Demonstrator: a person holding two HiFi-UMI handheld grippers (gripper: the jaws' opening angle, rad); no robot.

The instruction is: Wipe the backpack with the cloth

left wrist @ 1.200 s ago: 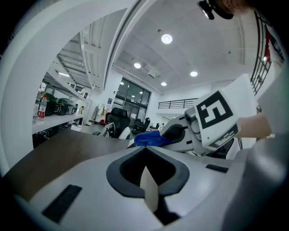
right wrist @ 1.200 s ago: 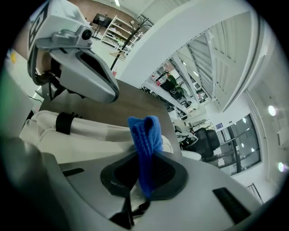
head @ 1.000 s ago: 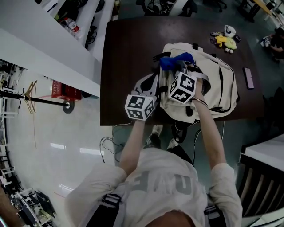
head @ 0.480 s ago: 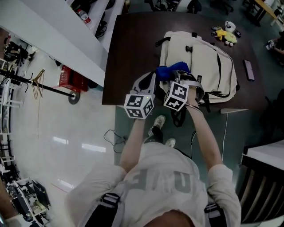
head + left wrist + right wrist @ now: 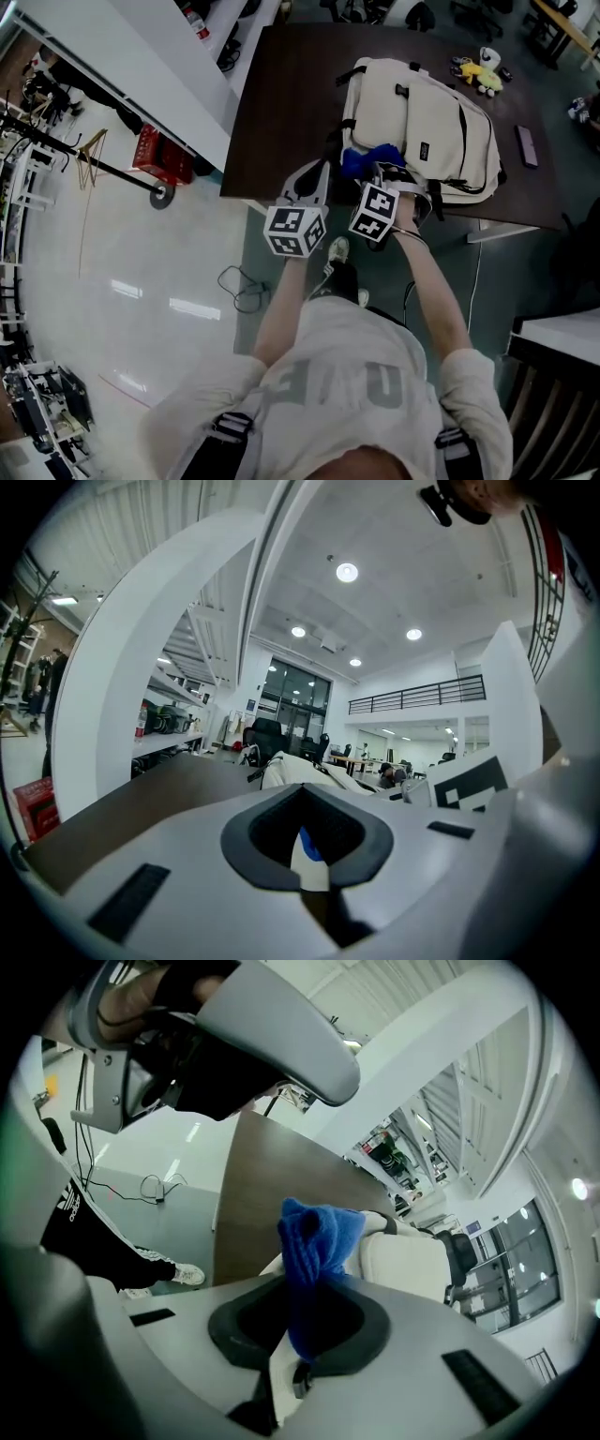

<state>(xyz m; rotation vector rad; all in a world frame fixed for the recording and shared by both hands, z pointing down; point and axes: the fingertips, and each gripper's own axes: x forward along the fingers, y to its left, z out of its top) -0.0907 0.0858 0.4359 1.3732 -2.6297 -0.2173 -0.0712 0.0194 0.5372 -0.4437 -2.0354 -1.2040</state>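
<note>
Right gripper [image 5: 298, 1354] jaws are clamped on the blue cloth [image 5: 319, 1237], at the near edge of the cream backpack [image 5: 431, 122], upper centre of frame on the dark table [image 5: 277, 122]. Left gripper [image 5: 309, 860] jaws are together, empty.

No text fully legible anywhere.
- Shirt [image 5: 342, 382], back: large pale block letters, seen upside down and creased; reading uncertain.
- Backpack [image 5: 441, 112]: small dark label [image 5: 424, 150] on front panel, print too small to read.
- Red crate [image 5: 156, 152] on floor: pale marks, unreadable.
- Black trouser leg [image 5: 84, 1232]: white logo print [image 5: 70, 1194], lettering not resolvable.
- Left marker cube [image 5: 295, 230], right marker cube [image 5: 378, 210]: black-and-white square code patterns, no letters or digits.
</note>
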